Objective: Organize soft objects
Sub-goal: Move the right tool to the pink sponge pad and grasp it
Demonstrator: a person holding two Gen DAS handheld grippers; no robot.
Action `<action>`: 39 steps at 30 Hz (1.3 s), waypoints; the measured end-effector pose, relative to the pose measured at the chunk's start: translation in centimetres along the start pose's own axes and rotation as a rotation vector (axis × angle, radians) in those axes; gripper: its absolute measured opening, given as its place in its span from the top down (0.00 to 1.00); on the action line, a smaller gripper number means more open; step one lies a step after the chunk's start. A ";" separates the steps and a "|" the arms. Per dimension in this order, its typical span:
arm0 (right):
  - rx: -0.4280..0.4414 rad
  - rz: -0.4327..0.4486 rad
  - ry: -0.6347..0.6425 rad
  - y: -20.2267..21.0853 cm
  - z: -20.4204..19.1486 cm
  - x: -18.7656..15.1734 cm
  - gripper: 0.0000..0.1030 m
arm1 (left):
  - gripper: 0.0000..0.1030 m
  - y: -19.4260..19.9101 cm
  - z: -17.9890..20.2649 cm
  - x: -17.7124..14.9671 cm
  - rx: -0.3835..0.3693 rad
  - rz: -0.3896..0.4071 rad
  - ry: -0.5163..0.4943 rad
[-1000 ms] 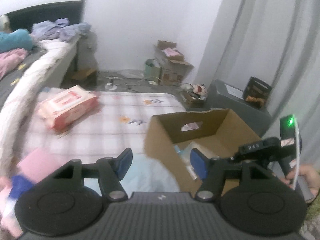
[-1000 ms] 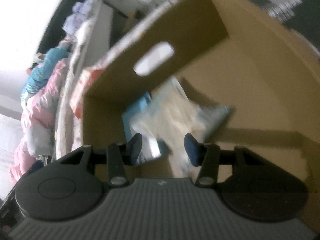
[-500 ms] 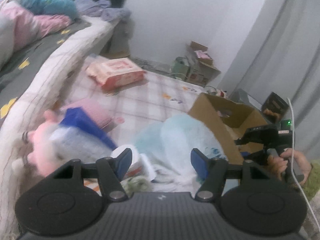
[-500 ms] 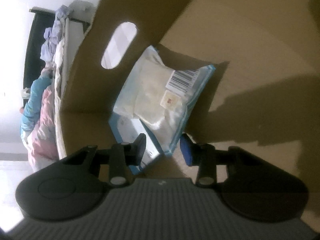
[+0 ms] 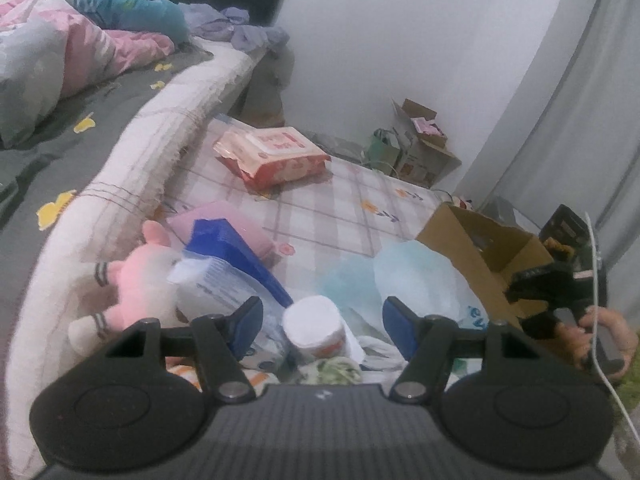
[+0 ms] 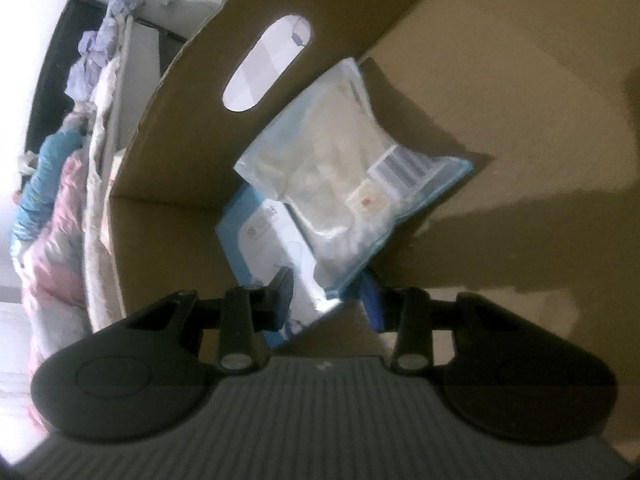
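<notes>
My left tongs [image 5: 320, 320] have swung from the cardboard box [image 5: 488, 256] to the pile on the checked mat, jaws apart over the white-lidded tub [image 5: 314, 326]. My right tongs [image 6: 326, 296], just narrowed, clamp nothing; the clear packet [image 6: 352, 176] lies boxed.

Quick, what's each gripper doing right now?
Left gripper: open, holding nothing.
Right gripper: open inside the cardboard box, holding nothing.

I see my left gripper [image 5: 322, 330] as black: ribbed grey-black housing, two round discs, silver pivot screws, blue pads on the fingers [image 5: 248, 326]. My right gripper [image 6: 326, 298] matches it. A white cable [image 5: 596, 300] runs beside my right hand [image 5: 604, 336].
</notes>
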State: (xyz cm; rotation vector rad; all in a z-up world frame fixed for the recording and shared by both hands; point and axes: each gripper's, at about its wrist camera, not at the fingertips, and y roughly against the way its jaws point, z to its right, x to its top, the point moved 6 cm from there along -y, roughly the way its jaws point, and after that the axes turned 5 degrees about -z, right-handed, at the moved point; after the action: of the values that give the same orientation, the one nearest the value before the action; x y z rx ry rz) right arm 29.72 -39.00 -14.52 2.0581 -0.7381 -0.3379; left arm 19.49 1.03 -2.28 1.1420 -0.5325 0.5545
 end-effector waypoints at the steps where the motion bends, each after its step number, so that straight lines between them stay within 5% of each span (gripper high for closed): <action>1: -0.016 0.004 0.003 0.2 -0.1 -0.1 0.63 | 0.34 0.1 -0.2 0.0 0.006 0.006 -0.002; 10: -0.072 0.027 0.120 6.5 -0.7 -3.0 0.57 | 0.33 1.8 -3.0 0.5 0.069 0.065 0.001; 15: -0.020 0.128 0.360 11.3 -7.7 -5.5 0.50 | 0.33 2.7 -4.1 2.0 0.075 0.100 0.013; 19: 0.129 0.094 0.503 11.6 -14.8 -7.4 0.44 | 0.34 2.4 -5.3 4.2 0.078 0.100 0.046; 24: 0.236 -0.052 0.646 7.1 -22.9 -9.5 0.44 | 0.35 -1.1 -7.4 7.3 0.080 -0.037 0.061; 29: 0.228 -0.190 0.699 -0.7 -28.9 -10.1 0.44 | 0.37 -6.1 -9.5 9.6 0.099 -0.167 0.098; 39: 0.151 -0.368 0.665 -15.1 -32.2 -8.1 0.55 | 0.44 -14.9 -12.5 10.0 0.099 -0.393 0.151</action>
State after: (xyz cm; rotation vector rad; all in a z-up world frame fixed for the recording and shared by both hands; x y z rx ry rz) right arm 44.92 -6.28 -9.22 2.2519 0.0207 0.2117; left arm 38.08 9.47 -10.04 1.2483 -0.1437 0.3233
